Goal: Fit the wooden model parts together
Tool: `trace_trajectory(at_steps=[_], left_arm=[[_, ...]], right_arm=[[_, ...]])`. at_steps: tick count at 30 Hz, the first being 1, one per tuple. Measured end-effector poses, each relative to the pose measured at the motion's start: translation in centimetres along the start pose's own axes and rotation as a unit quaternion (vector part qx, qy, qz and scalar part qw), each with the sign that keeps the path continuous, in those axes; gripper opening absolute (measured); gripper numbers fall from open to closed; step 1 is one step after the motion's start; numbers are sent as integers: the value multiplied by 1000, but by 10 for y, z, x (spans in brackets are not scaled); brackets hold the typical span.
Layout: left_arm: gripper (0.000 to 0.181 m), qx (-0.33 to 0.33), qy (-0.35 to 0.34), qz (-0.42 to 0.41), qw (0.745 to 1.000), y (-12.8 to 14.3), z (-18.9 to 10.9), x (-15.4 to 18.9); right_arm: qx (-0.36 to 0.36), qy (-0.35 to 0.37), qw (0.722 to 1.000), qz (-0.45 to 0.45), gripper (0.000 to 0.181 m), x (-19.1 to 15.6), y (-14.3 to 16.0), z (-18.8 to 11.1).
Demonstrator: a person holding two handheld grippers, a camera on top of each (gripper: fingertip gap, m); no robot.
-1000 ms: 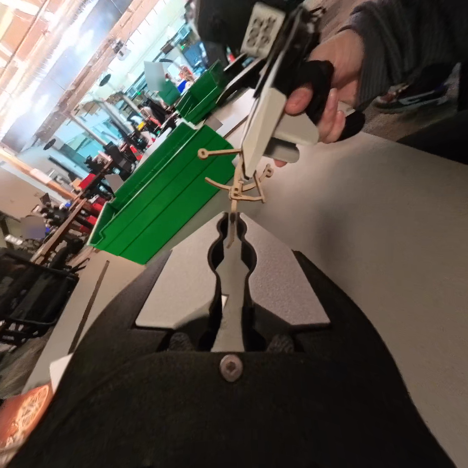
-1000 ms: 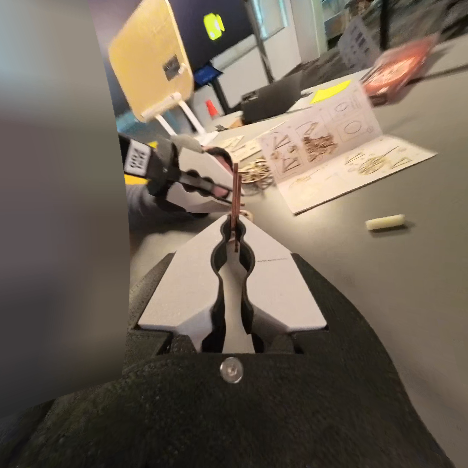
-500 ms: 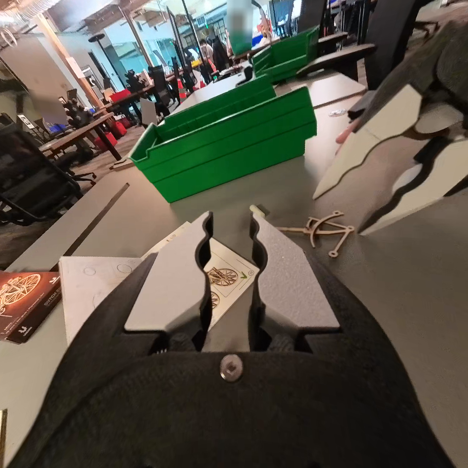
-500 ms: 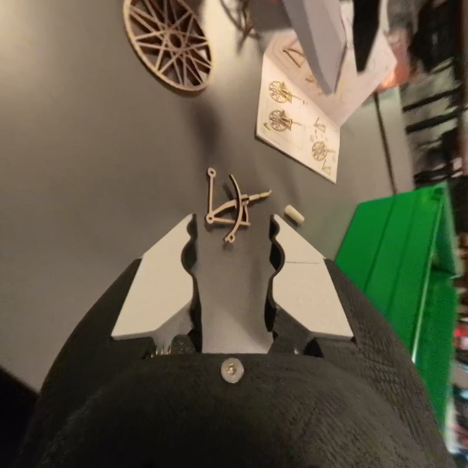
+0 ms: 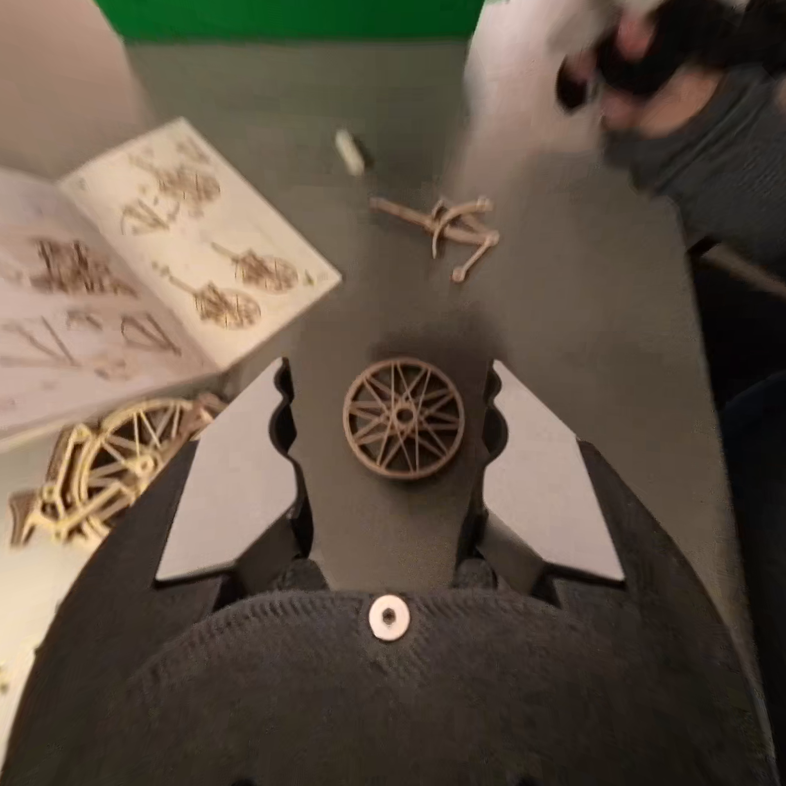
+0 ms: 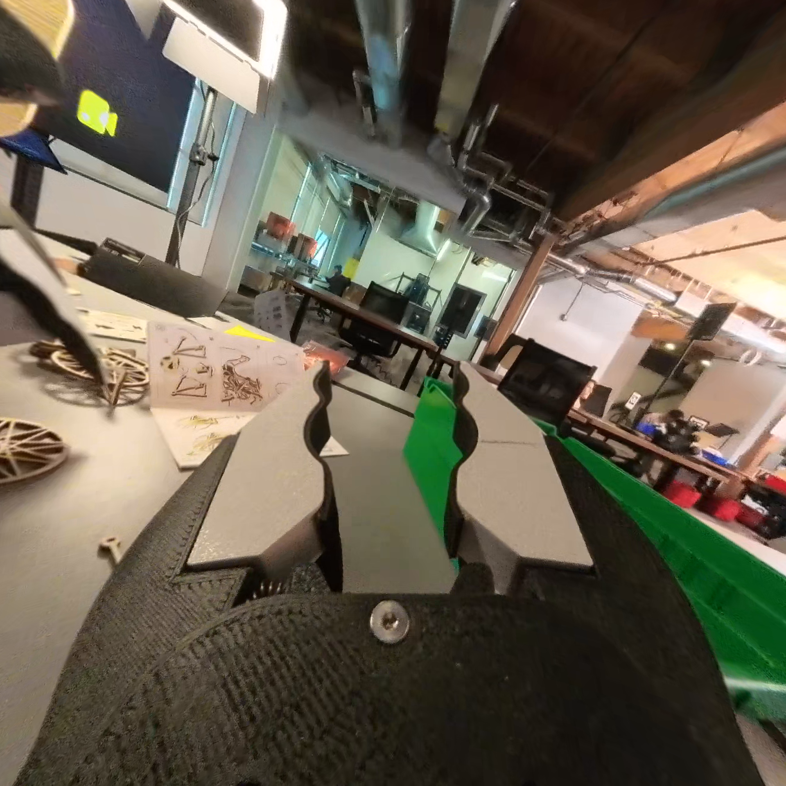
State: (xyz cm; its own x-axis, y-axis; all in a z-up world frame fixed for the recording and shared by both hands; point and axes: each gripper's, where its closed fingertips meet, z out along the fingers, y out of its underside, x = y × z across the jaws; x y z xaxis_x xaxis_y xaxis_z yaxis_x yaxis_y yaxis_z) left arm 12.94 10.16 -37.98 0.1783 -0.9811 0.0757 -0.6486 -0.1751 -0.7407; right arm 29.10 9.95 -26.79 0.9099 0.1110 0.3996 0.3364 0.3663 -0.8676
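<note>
The grey bench (image 5: 553, 383) carries everything, and along its far edge stands a long green bin (image 6: 638, 531), seen at the top of the left wrist view as a green band (image 5: 289, 17). An open instruction booklet (image 5: 178, 263) lies flat on the bench to the left of the left tongs (image 5: 389, 408); in the right wrist view the same booklet (image 6: 221, 374) has one page lifted upright. Just below the booklet, partly hidden by the left tongs' black body, lies a large partly built wooden wheel assembly (image 5: 98, 468) in pale wood. The left tongs point straight down at the bench with jaws spread wide and holding nothing; a small spoked wooden wheel (image 5: 403, 419) lies flat on the bench between the two fingers, touching neither. The right tongs (image 6: 389, 408) are likewise wide open and empty, held low and aimed across the bench toward the bin. Beyond the small wheel, well apart from it, rests a thin wooden frame piece (image 5: 446, 229) with curved arms, lying flat. Farther still sits a short pale peg (image 5: 348, 151). At the upper right of the left wrist view a blurred hand (image 5: 646, 85) grips the other tool.
</note>
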Motion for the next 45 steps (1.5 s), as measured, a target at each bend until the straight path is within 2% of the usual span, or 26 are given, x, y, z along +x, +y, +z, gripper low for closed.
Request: trace_trajectory(at_steps=[4,7,9,14,17,21,24,27,33,38,45], left_arm=[[90,-80,-33,-19,996,42,5,5],[83,-67,-43,-37,996,42,5,8],[67,-69,-64,-36,995,43,4,4],[64,-64,-75,-47,994,42,5,6],[63,-7,-72,-52,996,23,6,15],[63,63,-58,-32,996,-7,19,40],[63,51,-51,-20,997,-12,41,54],[64,71,-42,-24,996,-25,56,63],[63,57,-67,-21,996,-33,73,59],[64,42,-75,-20,996,-31,78,58],[63,26,-77,-13,997,-26,80,60]], right_arm=[[6,-34,999,38,53,-6,4,5],[16,-32,998,60,50,-2,3,3],[13,-19,997,79,50,6,6,2],[12,-17,995,96,50,11,8,2],[22,-57,996,64,45,2,7,8],[36,-158,986,35,41,-25,11,23],[47,-192,980,21,39,-34,18,40],[62,-201,978,10,38,-37,23,64],[92,-231,968,-37,33,-57,30,103],[118,-259,958,-30,31,-65,28,114],[111,-270,955,51,31,-51,32,122]])
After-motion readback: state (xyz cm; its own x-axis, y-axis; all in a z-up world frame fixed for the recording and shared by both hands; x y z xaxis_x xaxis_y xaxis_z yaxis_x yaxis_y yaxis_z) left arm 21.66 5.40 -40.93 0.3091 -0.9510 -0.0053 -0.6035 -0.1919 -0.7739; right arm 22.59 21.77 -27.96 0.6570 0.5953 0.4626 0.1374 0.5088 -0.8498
